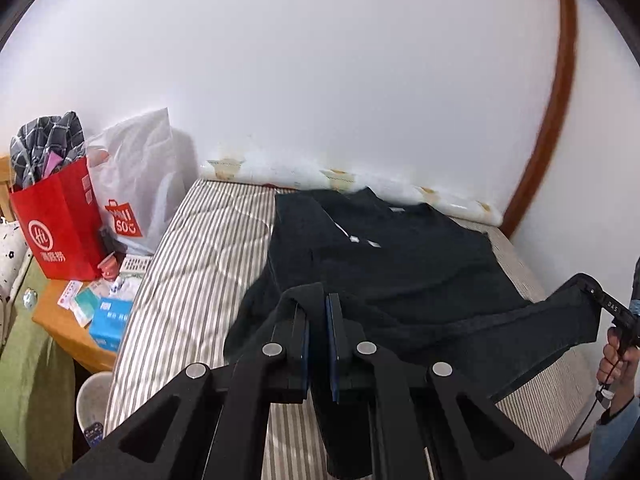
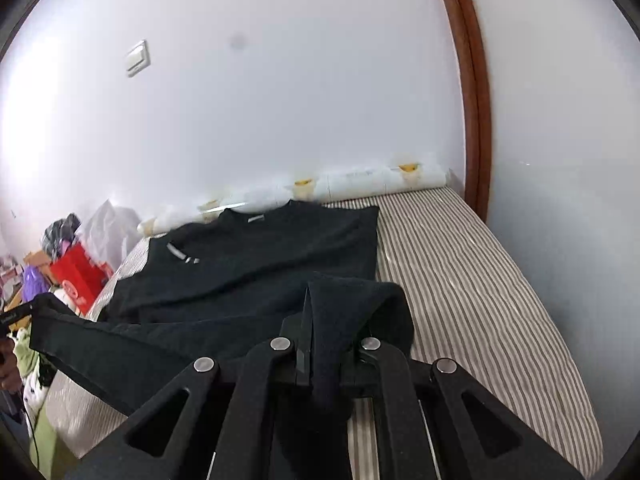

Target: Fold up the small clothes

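Note:
A black T-shirt (image 1: 392,256) lies on a striped mattress (image 1: 200,248), its collar toward the wall. Its near hem is lifted off the bed and stretched between both grippers. My left gripper (image 1: 318,300) is shut on the hem's left corner, with black cloth pinched between its blue pads. In the right wrist view the same T-shirt (image 2: 272,248) spreads ahead, and my right gripper (image 2: 320,304) is shut on the other corner, cloth draped over its fingers. The right gripper (image 1: 596,296) also shows at the right edge of the left wrist view, held by a hand (image 1: 616,352).
A red paper bag (image 1: 60,220) of clothes and a white plastic bag (image 1: 136,184) stand on a cluttered wooden side table (image 1: 68,324) left of the bed. A white wall (image 1: 320,100) runs behind, with a brown door frame (image 1: 556,120) at right. Bare striped mattress (image 2: 460,280) extends right of the shirt.

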Tool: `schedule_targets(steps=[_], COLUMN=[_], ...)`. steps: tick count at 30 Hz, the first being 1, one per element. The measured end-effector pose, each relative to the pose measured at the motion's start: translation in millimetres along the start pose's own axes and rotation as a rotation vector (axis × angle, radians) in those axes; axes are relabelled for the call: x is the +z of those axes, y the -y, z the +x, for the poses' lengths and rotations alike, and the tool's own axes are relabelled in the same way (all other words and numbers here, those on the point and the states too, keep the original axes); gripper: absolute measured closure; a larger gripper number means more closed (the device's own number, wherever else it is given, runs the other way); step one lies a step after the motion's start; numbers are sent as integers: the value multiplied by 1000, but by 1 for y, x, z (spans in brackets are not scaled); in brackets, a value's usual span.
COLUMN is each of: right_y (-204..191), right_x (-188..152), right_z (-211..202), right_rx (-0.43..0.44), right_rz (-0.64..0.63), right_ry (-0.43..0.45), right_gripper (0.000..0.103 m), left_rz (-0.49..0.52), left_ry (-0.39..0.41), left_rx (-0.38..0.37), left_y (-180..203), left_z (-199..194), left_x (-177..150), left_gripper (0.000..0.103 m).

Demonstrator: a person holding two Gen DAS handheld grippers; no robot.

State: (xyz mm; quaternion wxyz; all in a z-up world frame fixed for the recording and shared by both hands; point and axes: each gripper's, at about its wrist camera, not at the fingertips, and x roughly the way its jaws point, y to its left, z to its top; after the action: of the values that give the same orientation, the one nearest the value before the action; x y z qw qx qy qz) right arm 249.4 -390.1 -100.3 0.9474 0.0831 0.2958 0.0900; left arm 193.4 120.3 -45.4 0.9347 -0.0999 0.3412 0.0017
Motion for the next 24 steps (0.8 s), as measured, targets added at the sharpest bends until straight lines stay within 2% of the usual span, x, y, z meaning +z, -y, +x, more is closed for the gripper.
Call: schedule_targets(steps=[3,9,19,24], right_y=[-2,1,14,18], right_x=[19,32,27,16], right_z=[31,82,157,183], right_rx=[-3,-13,-50,-79], right_rz=[19,40,41,34], right_ry=[-17,-65,-171,-235], right_gripper=[98,97,97,97], left_rz=[2,0,24,3], left_ry=[-22,-68,-141,-184], left_rx=[34,50,96,79], left_y=[0,-2,-4,-13], left_z=[26,78,145,164], left_x=[12,27,31,26], left_gripper=[95,95,95,94])
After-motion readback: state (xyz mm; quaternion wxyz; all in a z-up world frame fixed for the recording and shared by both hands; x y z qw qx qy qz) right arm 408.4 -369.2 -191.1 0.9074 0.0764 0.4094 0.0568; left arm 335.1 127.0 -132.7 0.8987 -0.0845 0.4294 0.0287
